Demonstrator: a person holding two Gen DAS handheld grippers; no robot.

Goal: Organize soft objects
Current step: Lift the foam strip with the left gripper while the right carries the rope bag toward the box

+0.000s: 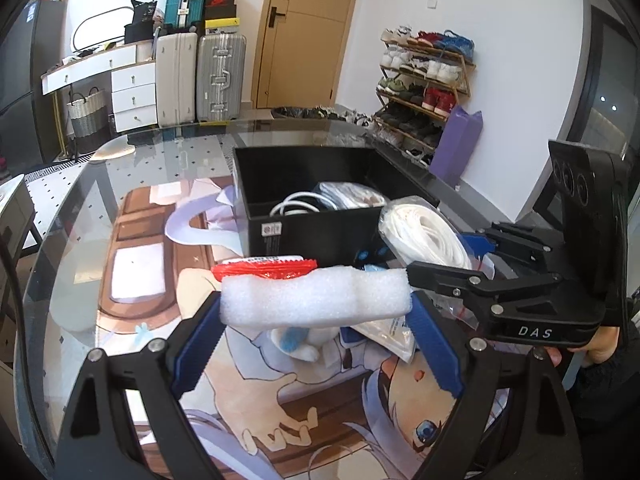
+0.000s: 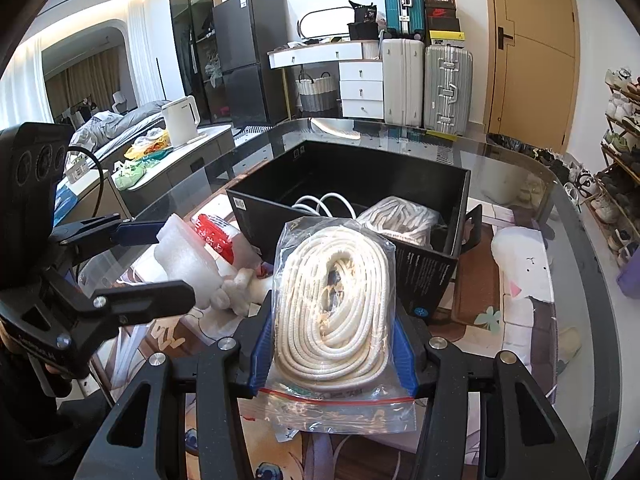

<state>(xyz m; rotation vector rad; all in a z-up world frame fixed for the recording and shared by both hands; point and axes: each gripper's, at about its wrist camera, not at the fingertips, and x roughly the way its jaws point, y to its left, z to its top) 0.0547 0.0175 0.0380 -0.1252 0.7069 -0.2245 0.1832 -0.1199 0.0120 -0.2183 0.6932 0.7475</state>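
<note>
We grip the bagged rope coil [image 2: 332, 300] and foam block [image 1: 316, 296] near the black box [image 1: 280, 172], already holding cable; plush toy [image 1: 304, 340] remains on the tabletop [image 1: 80, 208].

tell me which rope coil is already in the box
The unbagged coil in the black box; the other coil is bagged and held in the right gripper.

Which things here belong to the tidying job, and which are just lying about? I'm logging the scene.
Job:
- white foam block between the left gripper jaws
- bagged rope coil clamped in the right gripper
- black box
- red packet

Lying about:
- suitcases
- shoe rack
- kettle
</note>
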